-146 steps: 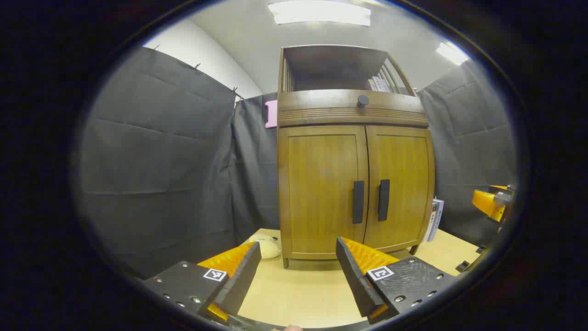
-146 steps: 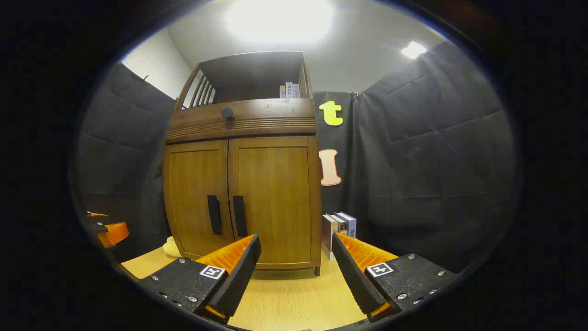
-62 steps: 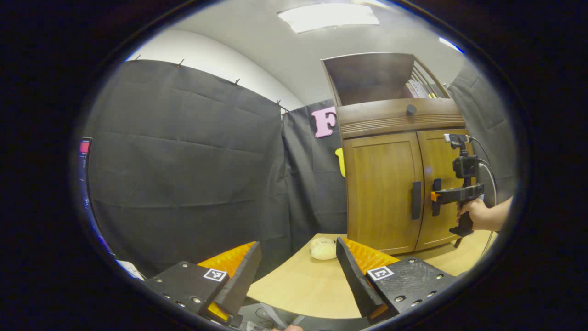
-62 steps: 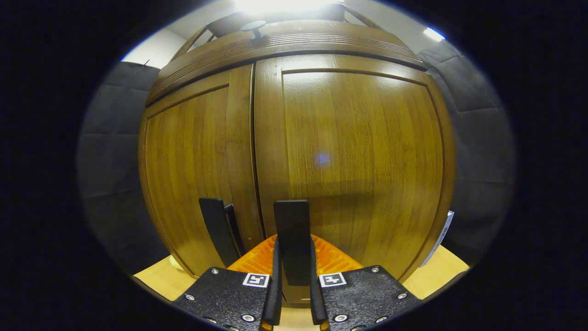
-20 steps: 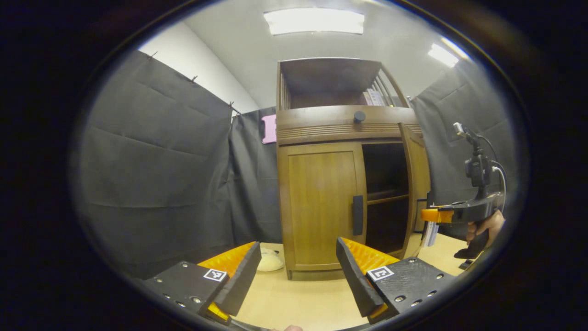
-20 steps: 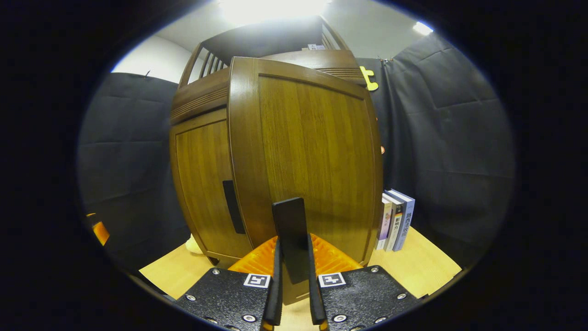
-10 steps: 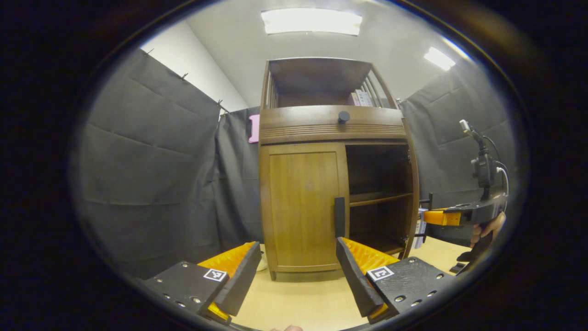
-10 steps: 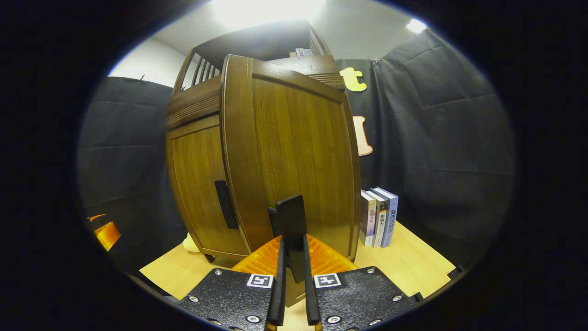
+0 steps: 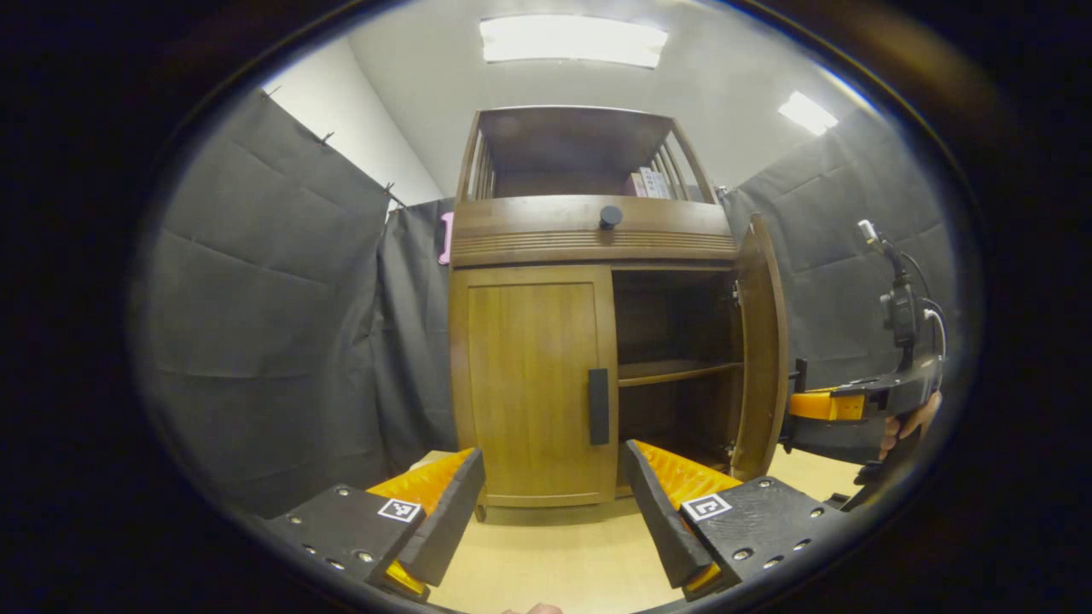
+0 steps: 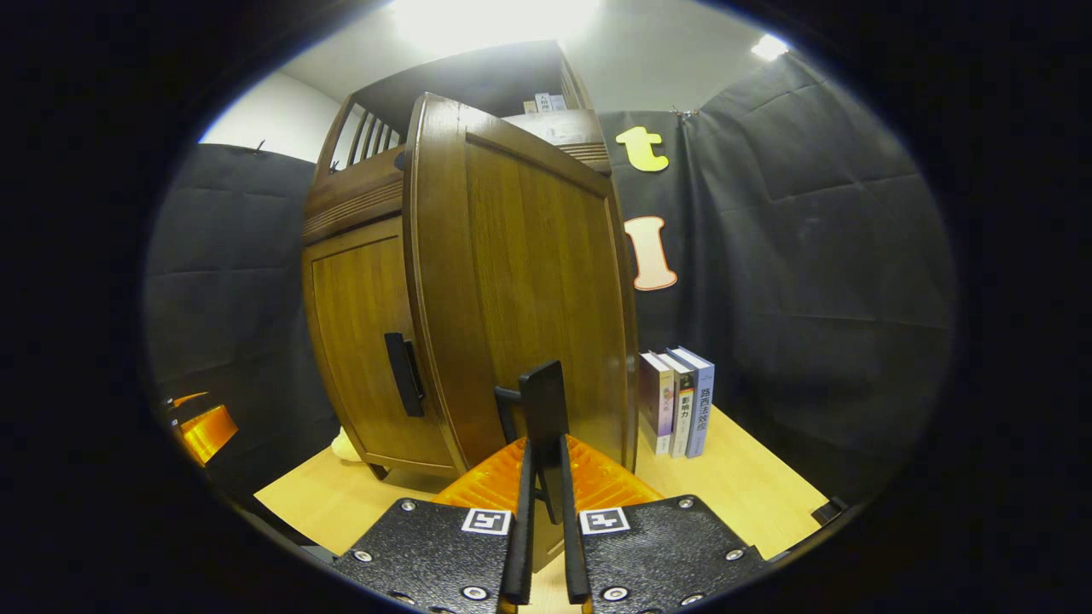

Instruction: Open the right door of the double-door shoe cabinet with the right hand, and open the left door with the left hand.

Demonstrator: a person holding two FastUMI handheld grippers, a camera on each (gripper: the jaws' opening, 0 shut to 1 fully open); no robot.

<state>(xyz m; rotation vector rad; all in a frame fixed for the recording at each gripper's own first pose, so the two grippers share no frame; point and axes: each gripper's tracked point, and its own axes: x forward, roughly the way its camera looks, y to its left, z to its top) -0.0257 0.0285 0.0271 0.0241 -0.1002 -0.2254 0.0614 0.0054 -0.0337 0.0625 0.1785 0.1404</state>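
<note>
Booth, black cloth walls; wooden table [image 9: 546, 554]. Shoe cabinet [image 9: 589, 239] toward the table's back edge. Right door [image 10: 529, 290] swung out; right gripper [image 10: 543, 512] level, fingers clamped on its handle [image 10: 543, 409], a hand [image 9: 909, 424] behind. Left door [image 9: 529, 375] closed; left gripper [image 9: 550, 503] level before it, fingers wide apart, holding nothing. Books [image 10: 678, 401] at the right edge, spine print too small to read.

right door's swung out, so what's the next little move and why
Probably bring the left gripper forward to the left door's handle. The right door already stands wide open with the right gripper shut on its handle, while the left door is shut and the left gripper hangs open short of it.
</note>
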